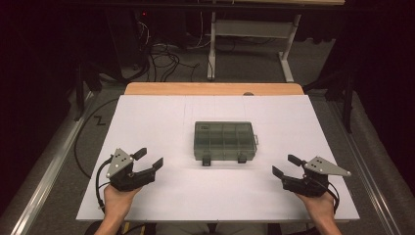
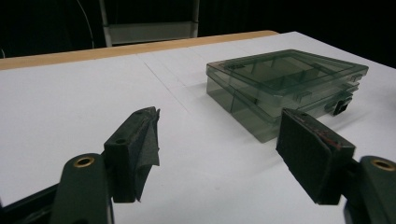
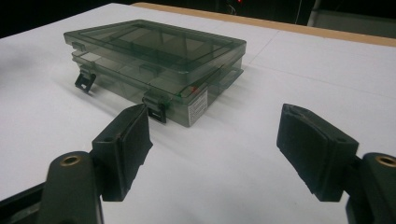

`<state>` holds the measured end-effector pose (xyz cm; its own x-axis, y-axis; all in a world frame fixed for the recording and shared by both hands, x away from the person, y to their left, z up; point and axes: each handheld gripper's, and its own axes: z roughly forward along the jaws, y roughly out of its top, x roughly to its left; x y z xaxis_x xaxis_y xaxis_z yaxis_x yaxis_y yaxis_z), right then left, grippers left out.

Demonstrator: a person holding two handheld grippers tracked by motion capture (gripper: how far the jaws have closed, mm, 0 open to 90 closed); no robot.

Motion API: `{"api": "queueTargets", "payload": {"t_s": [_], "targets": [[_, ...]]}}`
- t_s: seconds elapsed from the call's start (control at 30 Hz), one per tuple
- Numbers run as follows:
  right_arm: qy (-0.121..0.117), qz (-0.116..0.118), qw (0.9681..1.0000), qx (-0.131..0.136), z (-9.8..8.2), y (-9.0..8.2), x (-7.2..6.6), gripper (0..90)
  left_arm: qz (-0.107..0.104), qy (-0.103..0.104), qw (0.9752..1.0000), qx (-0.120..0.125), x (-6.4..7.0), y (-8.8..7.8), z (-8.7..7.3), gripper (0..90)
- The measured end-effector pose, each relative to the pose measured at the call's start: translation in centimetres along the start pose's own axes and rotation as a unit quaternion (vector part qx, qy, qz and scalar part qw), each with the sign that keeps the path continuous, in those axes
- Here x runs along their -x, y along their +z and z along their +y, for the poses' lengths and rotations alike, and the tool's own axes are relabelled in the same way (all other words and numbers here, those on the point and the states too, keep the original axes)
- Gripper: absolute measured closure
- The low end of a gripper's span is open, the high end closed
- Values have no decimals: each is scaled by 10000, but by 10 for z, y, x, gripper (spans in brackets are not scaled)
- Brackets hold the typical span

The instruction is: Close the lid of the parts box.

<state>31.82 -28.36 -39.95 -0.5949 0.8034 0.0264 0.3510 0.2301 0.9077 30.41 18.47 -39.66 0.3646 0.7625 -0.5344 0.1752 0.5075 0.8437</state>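
Translucent smoky-grey plastic organiser box (image 1: 224, 141), flat and rectangular, sits mid-table on the smooth white tabletop (image 1: 161, 117). Lid down over its inner dividers. Two dark latches (image 1: 206, 160) on its near edge hang loose. Small label on one short side.

Left gripper (image 1: 149, 160): jaws spread wide, nothing between them, black padded faces, one pad's covering frayed. Well apart from box.

Right gripper (image 1: 286, 165): jaws likewise wide apart and empty, matte rubbery pads. Grey three-cornered plates top both.

Box (image 1: 224, 140) sits mid-desk (image 1: 161, 117) (latches facing the person); left tool (image 1: 148, 159) near-left of it, right tool (image 1: 285, 166) near-right, both well apart.
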Motion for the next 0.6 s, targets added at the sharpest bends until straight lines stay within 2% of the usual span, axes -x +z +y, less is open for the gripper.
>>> {"api": "queueTargets", "payload": {"t_s": [0.6], "targets": [[62,-112,9999,67,-7,-1,7,279,80,-28,10000,18,-5,0,-4,294]]}}
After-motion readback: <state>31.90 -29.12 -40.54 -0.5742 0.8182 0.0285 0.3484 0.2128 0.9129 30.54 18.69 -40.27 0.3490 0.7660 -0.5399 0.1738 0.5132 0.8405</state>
